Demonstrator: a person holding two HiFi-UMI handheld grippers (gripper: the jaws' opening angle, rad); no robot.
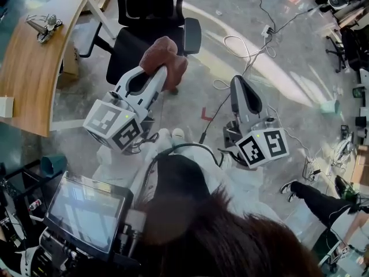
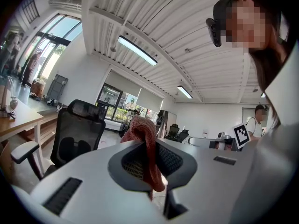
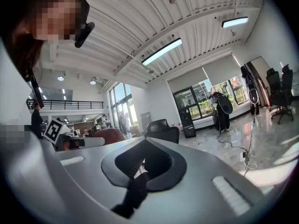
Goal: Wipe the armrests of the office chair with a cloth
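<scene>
- Reddish-brown cloth [image 1: 166,55], bunched and crumpled, above the front edge of the chair [image 1: 151,4] seat, near the black armrest [image 1: 192,34]; contact with the chair not clear.
- Pinched in the left gripper [image 1: 162,69], jaws closed on a fold; hanging limp between them as a textured strip in the left gripper view.
- Right gripper [image 1: 238,83] beside the chair, well apart from it, jaws pressed together on nothing.
- Wooden desk [image 1: 31,68] on the chair's other side.
</scene>
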